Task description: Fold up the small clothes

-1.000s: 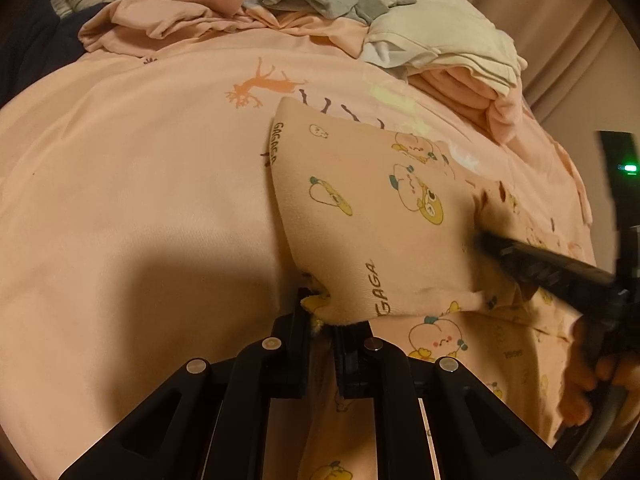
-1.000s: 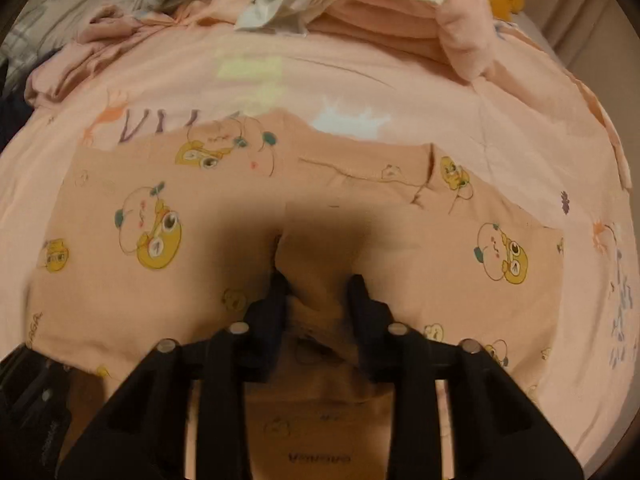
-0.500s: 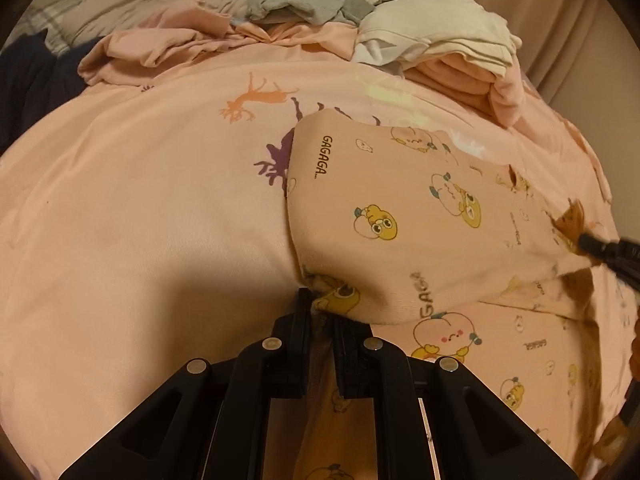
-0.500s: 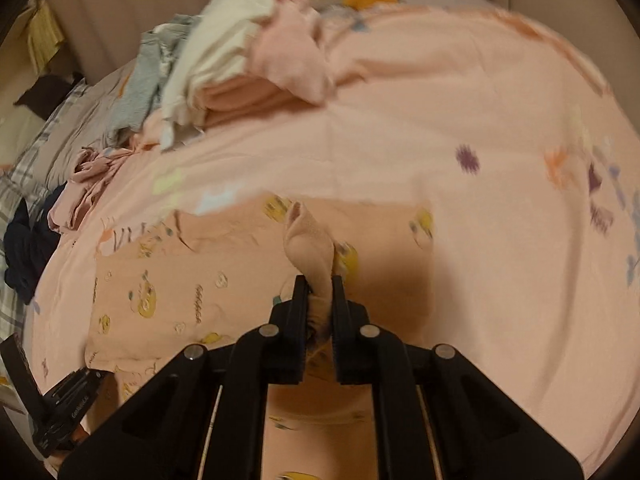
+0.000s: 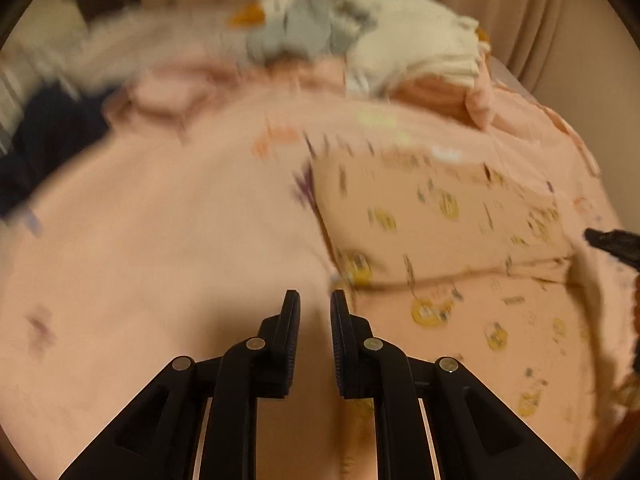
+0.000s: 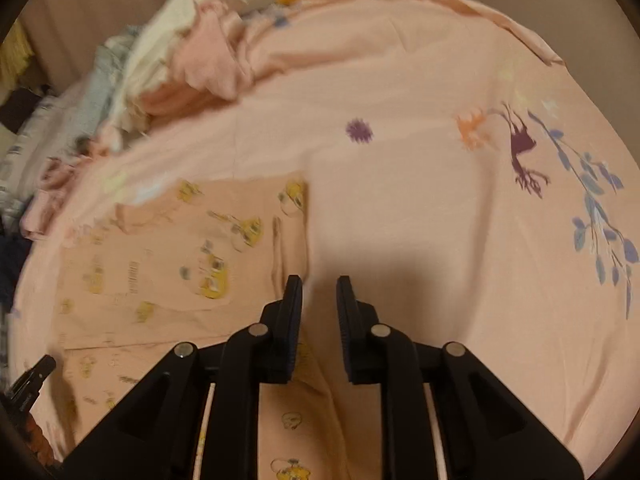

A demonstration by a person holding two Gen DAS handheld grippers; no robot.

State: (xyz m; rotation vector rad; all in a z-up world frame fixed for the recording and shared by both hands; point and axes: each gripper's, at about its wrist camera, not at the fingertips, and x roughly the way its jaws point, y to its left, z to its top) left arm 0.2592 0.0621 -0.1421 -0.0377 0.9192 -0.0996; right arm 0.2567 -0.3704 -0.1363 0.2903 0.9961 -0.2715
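Both sleeves lie folded across the garment [image 6: 168,264]; left claw [image 5: 315,300] and opening right claw [image 6: 319,284] hold nothing; lengthwise folding remains.

Both views are lit dimly by warm, pinkish-orange indoor light, with no glare. Each frame is bounded by a dark circular fisheye border, and straight lines are bent near the edges. Heavy motion blur is seen in the left wrist view, above all on the clothes pile [image 5: 360,44] at the top; milder blur is seen at the left of the right wrist view. A soft dark shadow is cast on the bedsheet [image 6: 420,184] around the lower centre of both frames.
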